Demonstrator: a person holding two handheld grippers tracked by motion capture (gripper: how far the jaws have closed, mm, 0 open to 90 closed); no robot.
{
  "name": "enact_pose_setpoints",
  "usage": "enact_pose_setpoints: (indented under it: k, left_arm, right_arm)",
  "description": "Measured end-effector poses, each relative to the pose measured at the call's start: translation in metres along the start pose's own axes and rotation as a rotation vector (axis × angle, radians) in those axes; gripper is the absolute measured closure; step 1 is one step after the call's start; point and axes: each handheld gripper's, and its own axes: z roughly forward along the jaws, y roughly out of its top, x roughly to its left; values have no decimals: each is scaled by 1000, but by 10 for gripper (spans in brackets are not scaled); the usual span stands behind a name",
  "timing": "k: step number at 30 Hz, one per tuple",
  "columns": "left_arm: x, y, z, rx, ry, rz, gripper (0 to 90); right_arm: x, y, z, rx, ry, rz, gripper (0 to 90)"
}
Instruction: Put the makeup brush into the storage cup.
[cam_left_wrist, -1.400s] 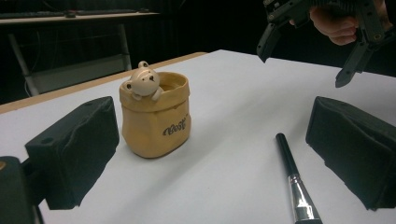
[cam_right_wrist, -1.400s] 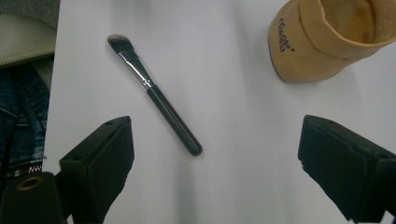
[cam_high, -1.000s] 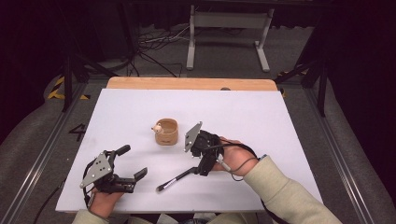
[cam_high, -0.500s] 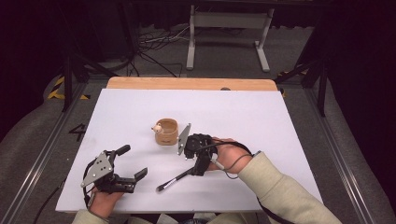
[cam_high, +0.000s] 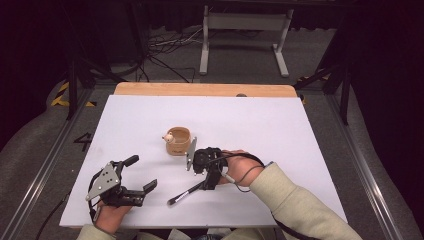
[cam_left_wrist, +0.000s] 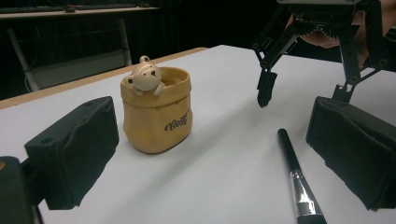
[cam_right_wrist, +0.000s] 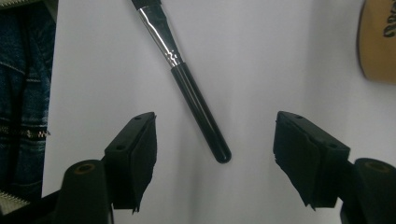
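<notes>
A black makeup brush (cam_high: 187, 192) with a silver ferrule lies flat on the white table (cam_high: 280, 130), near the front. My right gripper (cam_high: 208, 183) points down over its handle end. In the right gripper view the handle tip (cam_right_wrist: 219, 151) lies between the jaws of the right gripper (cam_right_wrist: 215, 128), untouched. Those jaws have just been closing and still stand apart. A tan sack-shaped cup (cam_high: 178, 141) with a small bear (cam_left_wrist: 142, 77) on its rim stands just behind. My left gripper (cam_high: 141, 173) rests open at the front left, aimed at the cup (cam_left_wrist: 156, 121) and brush (cam_left_wrist: 292, 163).
A wooden strip (cam_high: 200, 89) runs along the table's far edge. Behind it on the floor stand a metal frame (cam_high: 240, 40) and several cables (cam_high: 160, 50). The person's jeans (cam_right_wrist: 23, 93) show past the table's near edge.
My right gripper has shifted left and sunk toward the brush handle, and its jaws have narrowed. The left gripper, cup and brush have stayed put.
</notes>
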Motion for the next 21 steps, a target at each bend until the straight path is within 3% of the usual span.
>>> enact_pose_setpoints:
  k: [8, 16, 21]
  left_arm:
    - [0, 0, 0, -2, 6, 2, 29]
    - [0, 0, -1, -4, 7, 6, 25]
    - [0, 0, -1, -5, 15, 8, 24]
  right_arm:
    - [-1, 3, 11, 49, 14, -15, 349]
    - [0, 5, 21, 102, 35, -29, 509]
    - [0, 6, 24, 123, 40, -37, 524]
